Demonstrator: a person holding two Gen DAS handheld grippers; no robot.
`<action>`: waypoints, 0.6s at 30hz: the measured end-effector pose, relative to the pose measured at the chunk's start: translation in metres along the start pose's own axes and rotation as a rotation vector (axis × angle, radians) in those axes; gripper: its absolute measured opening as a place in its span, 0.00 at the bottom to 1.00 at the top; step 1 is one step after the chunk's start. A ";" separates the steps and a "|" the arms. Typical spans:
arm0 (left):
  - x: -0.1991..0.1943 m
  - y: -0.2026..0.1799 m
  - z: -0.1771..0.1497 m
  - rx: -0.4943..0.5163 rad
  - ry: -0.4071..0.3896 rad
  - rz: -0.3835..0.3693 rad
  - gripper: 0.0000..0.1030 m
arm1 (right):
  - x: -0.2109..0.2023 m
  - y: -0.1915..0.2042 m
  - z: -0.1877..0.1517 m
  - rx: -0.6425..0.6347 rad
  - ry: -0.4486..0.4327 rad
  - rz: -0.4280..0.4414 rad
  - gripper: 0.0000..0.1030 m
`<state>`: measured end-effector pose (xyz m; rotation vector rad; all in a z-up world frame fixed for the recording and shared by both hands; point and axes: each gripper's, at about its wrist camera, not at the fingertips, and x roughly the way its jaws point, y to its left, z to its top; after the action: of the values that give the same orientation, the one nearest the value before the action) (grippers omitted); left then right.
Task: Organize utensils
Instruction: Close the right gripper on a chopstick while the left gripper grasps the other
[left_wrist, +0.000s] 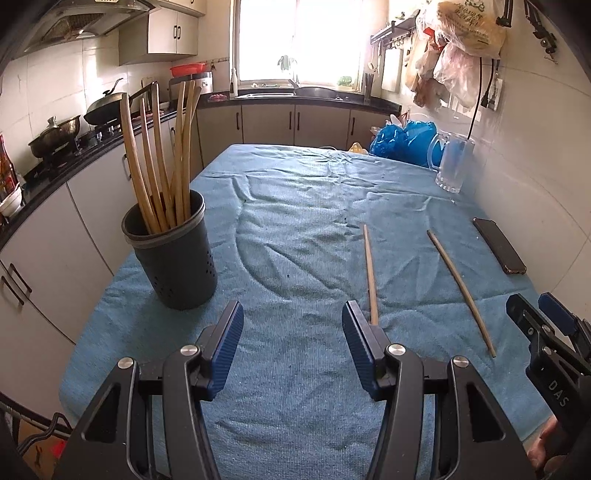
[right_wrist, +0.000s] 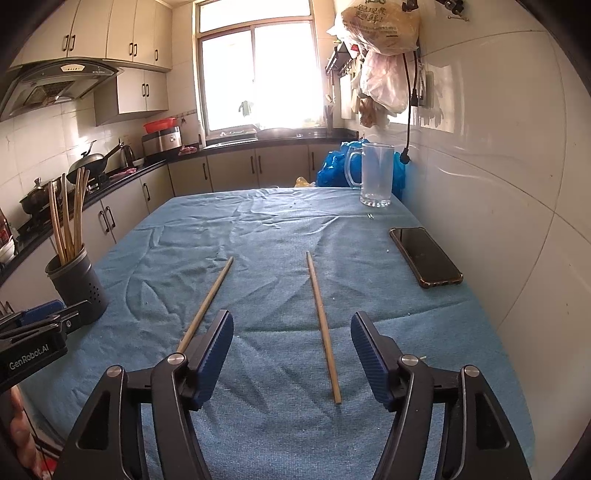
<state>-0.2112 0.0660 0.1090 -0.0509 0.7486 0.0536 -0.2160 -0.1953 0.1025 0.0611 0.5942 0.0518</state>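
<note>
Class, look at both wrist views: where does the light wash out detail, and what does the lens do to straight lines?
Left wrist view: the window blows out white and the chopsticks in the holder bow outward. Right wrist view: the same window glares, and the wall tiles curve.

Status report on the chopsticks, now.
Left gripper open, empty. Right gripper open, astride one loose chopstick. Second chopstick on cloth; holder upright, far left. Nothing in the way.

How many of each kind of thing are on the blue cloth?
Chopsticks lying loose: 2
Chopsticks standing in the holder: 6
Dark grey holder: 1
Phone: 1
Glass mug: 1
Blue plastic bag: 1
Total: 12
</note>
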 end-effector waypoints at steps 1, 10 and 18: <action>0.001 0.000 0.000 0.000 0.002 0.001 0.53 | 0.000 0.000 0.000 0.001 0.001 0.000 0.70; 0.014 0.001 0.018 -0.001 0.056 -0.047 0.56 | 0.009 -0.016 0.012 -0.008 0.025 -0.006 0.72; 0.078 -0.035 0.054 0.038 0.238 -0.168 0.56 | 0.091 -0.064 0.054 0.034 0.243 0.029 0.69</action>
<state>-0.1149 0.0371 0.0963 -0.0851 0.9802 -0.1289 -0.1080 -0.2552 0.0918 0.0973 0.8374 0.0782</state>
